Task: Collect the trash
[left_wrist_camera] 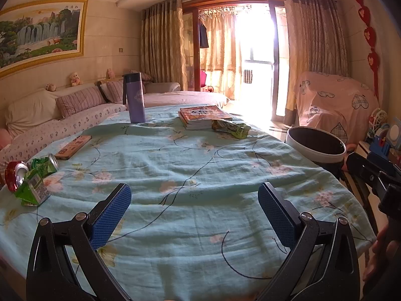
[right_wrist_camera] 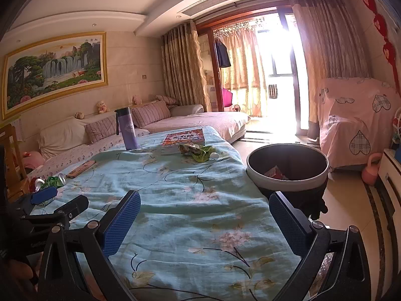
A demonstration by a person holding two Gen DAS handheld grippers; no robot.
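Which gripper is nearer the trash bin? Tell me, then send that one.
Right. The right gripper hangs over the table's right side, the trash bin just ahead to its right. The left gripper sits further left, nearer the crushed cans.

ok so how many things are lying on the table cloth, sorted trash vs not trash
Trash: 4: red can, green can, green carton, green pouch
Not trash: 3: purple bottle, book stack, phone
Total: 7

Left gripper [left_wrist_camera: 194, 210] and right gripper [right_wrist_camera: 204, 222], black angular frames, silver screws, jaws faced with blue dimpled pads
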